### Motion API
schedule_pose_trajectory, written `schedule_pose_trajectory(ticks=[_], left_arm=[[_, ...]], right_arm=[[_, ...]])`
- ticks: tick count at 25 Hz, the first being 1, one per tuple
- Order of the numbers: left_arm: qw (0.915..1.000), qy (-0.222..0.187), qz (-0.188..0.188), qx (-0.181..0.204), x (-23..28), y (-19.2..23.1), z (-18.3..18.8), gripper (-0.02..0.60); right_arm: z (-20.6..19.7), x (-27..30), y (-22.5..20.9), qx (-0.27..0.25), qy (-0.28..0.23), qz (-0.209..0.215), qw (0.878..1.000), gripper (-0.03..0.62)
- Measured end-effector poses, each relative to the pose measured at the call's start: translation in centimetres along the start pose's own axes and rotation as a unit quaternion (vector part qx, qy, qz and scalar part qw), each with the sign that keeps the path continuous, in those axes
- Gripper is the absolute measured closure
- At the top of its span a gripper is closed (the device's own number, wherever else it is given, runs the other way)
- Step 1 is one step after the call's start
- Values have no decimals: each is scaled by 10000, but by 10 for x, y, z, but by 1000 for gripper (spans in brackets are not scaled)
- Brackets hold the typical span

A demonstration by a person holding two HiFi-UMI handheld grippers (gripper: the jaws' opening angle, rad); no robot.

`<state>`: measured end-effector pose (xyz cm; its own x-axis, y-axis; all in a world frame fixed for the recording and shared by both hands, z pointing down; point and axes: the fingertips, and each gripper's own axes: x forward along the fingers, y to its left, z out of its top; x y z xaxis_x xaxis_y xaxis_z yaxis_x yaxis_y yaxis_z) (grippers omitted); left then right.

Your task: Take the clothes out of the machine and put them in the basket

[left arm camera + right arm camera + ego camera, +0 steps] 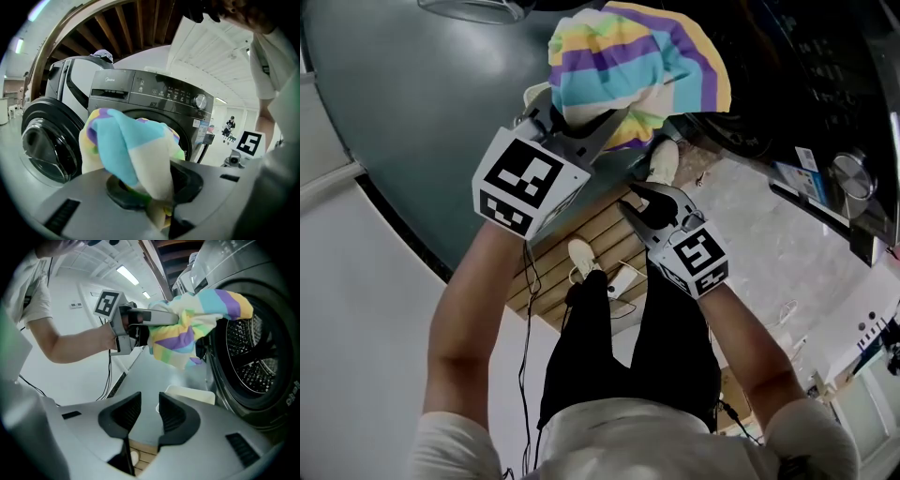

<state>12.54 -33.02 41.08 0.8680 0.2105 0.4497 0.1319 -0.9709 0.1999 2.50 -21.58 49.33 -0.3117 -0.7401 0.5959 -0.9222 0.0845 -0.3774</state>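
Note:
A pastel striped cloth (pixel 628 66) in blue, purple, yellow and cream hangs bunched in front of the dark washing machine (pixel 825 75). My left gripper (pixel 591 127) is shut on it, and in the left gripper view the cloth (pixel 126 150) bulges out of the jaws (pixel 154 187). The right gripper view shows the cloth (pixel 192 329) held up by the left gripper (pixel 159 317) just outside the open drum (pixel 255 362). My right gripper (pixel 637 199) sits lower and to the right, open, with nothing between its jaws (pixel 145 411).
The machine's round door (pixel 47 140) stands swung open to the left. A white container rim (pixel 187 393) lies low by the drum opening. Under me are a wooden slatted floor (pixel 591 234), cables and the person's legs.

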Motion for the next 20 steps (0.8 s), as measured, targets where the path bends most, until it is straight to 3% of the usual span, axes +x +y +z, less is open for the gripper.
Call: schedule_pose_trajectory(ticks=[9, 20], left_arm=[[9984, 353, 433, 8, -31, 20, -59, 497], [9887, 1264, 723, -349, 1, 45, -187, 494]], right_arm=[[-2, 13, 12, -51, 108, 98, 9999, 485], [-24, 22, -16, -30, 309, 97, 9995, 485]])
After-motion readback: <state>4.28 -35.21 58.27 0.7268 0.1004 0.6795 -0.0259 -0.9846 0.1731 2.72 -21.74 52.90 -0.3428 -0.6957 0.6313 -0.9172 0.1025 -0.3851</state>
